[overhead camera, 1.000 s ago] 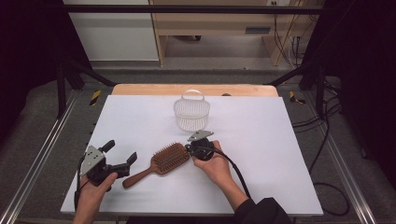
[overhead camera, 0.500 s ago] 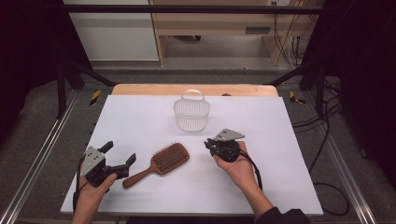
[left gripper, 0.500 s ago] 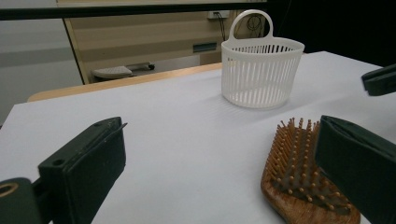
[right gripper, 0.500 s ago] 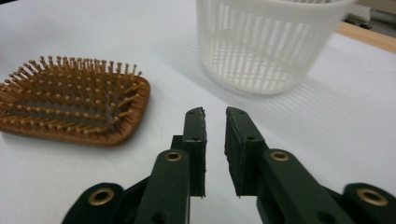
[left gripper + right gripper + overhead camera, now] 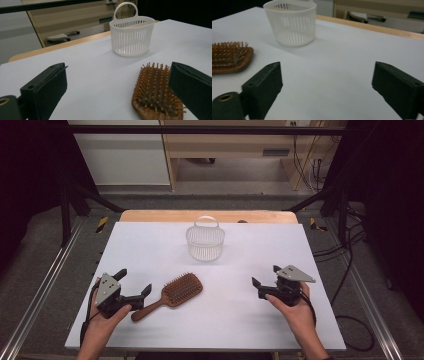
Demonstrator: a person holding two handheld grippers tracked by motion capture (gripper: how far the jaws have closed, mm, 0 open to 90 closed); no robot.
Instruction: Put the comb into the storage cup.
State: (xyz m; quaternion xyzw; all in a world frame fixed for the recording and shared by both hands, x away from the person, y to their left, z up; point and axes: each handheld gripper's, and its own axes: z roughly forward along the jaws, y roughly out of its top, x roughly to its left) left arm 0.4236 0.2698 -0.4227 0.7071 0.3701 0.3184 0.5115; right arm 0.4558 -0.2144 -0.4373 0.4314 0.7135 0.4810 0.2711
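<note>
- Here, the left gripper (image 5: 134, 282) rests on the counter (image 5: 240, 320), fingers wide and empty.
- The brush (image 5: 172, 294) lies just right of it, bristles up, handle near those fingers.
- The basket (image 5: 205, 241) stands behind.
- The right gripper (image 5: 266, 277) sits well apart from the brush; its fingers have just been opening, nothing between them.

Bare table (image 5: 240, 315) lies between the hairbrush (image 5: 172, 295) and right gripper (image 5: 265, 282); the basket (image 5: 205, 241) stands behind.

In your left gripper view, the right jaw is covering part of the hairbrush (image 5: 156, 93), its handle perhaps lying below the frame; the basket (image 5: 291, 22) rim is running off the top in your right gripper view.
</note>
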